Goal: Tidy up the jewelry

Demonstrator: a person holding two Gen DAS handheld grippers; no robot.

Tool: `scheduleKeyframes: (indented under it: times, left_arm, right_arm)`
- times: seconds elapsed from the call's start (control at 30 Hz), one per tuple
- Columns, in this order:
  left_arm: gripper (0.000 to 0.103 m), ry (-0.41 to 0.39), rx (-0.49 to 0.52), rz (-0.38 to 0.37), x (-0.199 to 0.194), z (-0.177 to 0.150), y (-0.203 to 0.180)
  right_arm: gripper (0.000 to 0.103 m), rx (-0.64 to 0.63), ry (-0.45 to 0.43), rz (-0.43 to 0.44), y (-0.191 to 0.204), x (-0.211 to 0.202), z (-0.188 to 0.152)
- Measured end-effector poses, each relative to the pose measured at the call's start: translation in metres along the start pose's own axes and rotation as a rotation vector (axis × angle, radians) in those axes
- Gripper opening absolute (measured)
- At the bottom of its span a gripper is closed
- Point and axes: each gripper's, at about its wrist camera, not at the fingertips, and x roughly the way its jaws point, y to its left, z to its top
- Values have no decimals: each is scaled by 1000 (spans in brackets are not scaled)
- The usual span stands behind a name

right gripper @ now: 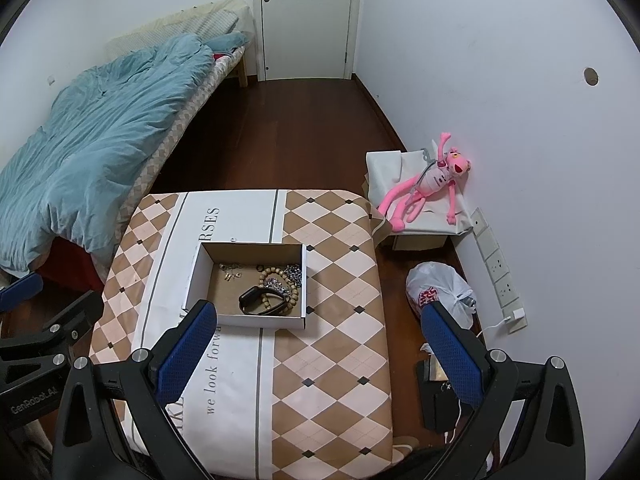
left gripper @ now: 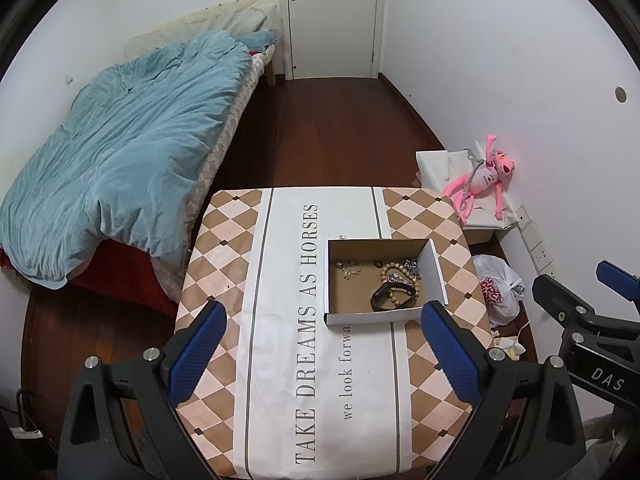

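The left gripper [left gripper: 322, 354] is spread wide and holds nothing. It hangs above the near half of the table [left gripper: 224, 224], with its blue pads [left gripper: 196, 354] clear of the surface. The right gripper [right gripper: 316, 356] is likewise spread wide and holds nothing. One of its fingers lies over the near edge of the box [right gripper: 192, 276]; the other lies past the table's right edge, over the floor.

The box is a shallow cardboard tray with white outer walls. It stands on the patterned tablecloth, right of the table's centre, at 12 to 1 o'clock from the left gripper.

Contents of the box:
- Black wristband [right gripper: 262, 300]: near side, resting against the bead bracelet.
- Wooden bead bracelet [right gripper: 276, 280]: at 12 o'clock from the wristband.
- Silver chain [right gripper: 294, 271]: against the right wall, at 1 o'clock from the wristband.
- Small metal pieces [right gripper: 232, 271]: far left area, apart from the rest; their type is too small to tell.

Beyond the table at 2 o'clock, a pink plush toy [right gripper: 424, 186] lies on a white-covered box beside the wall. A white plastic bag [right gripper: 438, 290] sits on the floor at 3 o'clock.
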Motion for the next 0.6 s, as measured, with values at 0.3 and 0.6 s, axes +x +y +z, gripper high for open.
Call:
scheduleKeyframes:
  times: [0.3,0.6]
  left_arm:
    - [99,-1,1,-1,0,0,1]
    - [99,3,-4,0,2,-2,2]
  right_arm:
    - [103,-1,3,-1,0,1,1]
    - [103,-1,7,-2,-1,2,0]
